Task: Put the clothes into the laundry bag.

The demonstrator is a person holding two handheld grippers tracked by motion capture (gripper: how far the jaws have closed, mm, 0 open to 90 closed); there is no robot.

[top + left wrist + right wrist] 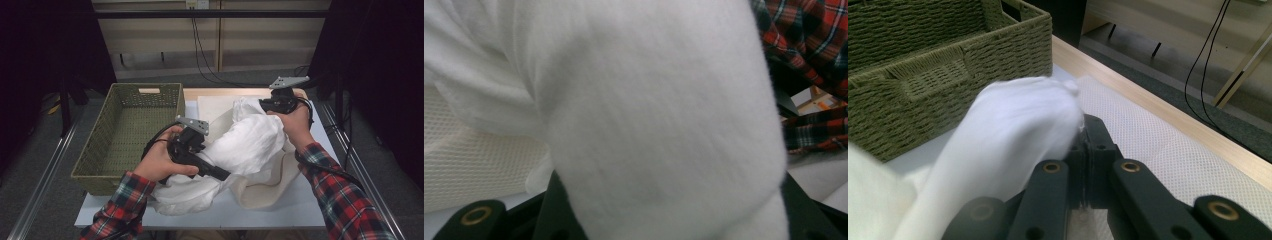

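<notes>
A bulky white cloth hangs bunched between my two grippers above the table. My left gripper reaches into its lower left part. In the left gripper view a thick fold of the cloth fills the gap between the jaws of the left gripper and hides their tips. My right gripper is at the cloth's far upper end. In the right gripper view the jaws of the right gripper are pressed together, pinching an end of the cloth.
An empty green woven basket stands on the table's left side, close to the left hand. A cream mesh mat lies under the cloth, and a cream fabric piece lies at the front. The white table ends near the forearms.
</notes>
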